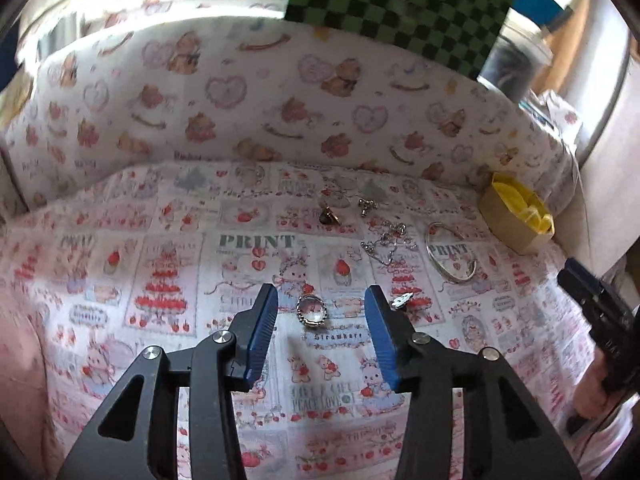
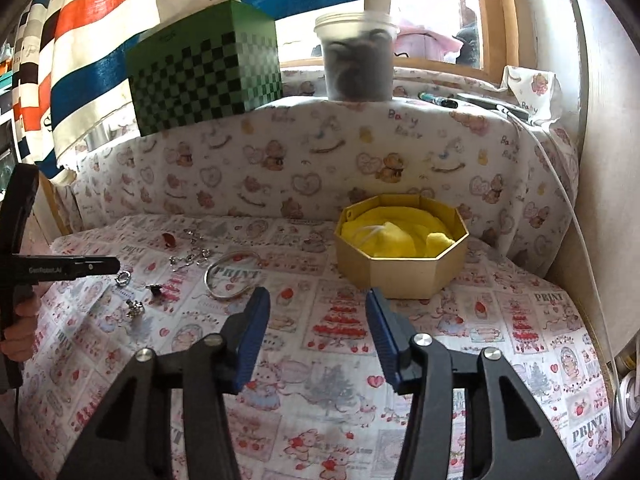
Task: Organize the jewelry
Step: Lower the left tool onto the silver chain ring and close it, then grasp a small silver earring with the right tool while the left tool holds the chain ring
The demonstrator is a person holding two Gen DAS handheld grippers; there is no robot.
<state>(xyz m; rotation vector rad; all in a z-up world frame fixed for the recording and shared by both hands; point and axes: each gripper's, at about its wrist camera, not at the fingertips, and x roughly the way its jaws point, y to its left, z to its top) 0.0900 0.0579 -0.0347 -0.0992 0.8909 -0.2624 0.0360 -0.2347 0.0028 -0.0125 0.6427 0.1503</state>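
Jewelry lies scattered on a printed cloth. My left gripper is open, its blue fingers on either side of a round silver ring with a clear stone, just above it. A small white earring lies by the right finger. Further off are a silver chain, a silver bangle, a dark-stone ring and a small silver piece. My right gripper is open and empty, hovering between the bangle and the gold octagonal box with yellow lining.
The gold box stands at the cloth's far right. A padded bear-print backrest rises behind the cloth. A green checkered box and a dark plastic jar stand on the ledge above. A white cable runs down the right side.
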